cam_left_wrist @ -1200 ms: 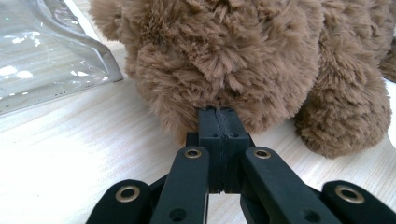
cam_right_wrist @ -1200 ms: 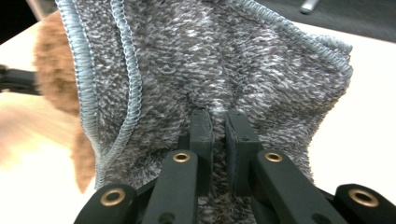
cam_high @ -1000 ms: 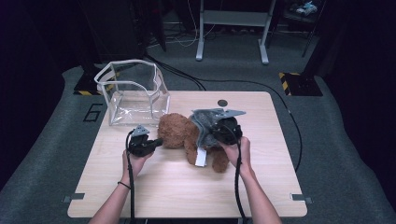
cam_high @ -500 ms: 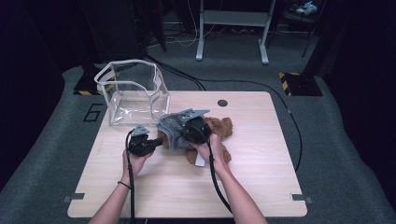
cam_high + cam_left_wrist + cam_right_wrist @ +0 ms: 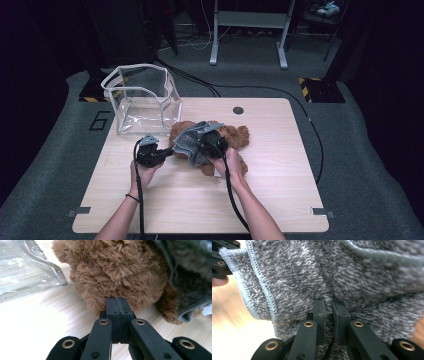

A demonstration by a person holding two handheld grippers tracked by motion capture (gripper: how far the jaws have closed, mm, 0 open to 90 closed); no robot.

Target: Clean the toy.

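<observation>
- The wooden table [image 5: 280, 200] takes up the middle of the high view, with the person's forearms coming in from its near edge.
- A clear plastic bag [image 5: 144, 100] stands open at the far left of the table, apart from both grippers; its seamed edge [image 5: 37, 265] also shows just beside the toy in the left gripper view.
- The brown plush toy [image 5: 235, 137] lies at the table's centre, just right of the clear bag, partly under the cloth; up close its fur [image 5: 117, 270] is thick and shaggy.
- A grey knit garment [image 5: 190, 145] drapes over the toy's left half; the right gripper view shows its speckled weave and a stitched hem [image 5: 287, 277].
- The right gripper [image 5: 212, 145] sits on top of the toy at centre, its jaws [image 5: 331, 312] pinching a fold of the grey knit between them.
- The left gripper [image 5: 167, 154] rests just left of the toy, near the table surface, its jaws [image 5: 117, 308] pressed together, tips buried in the brown fur; whether they nip any fur cannot be told.
</observation>
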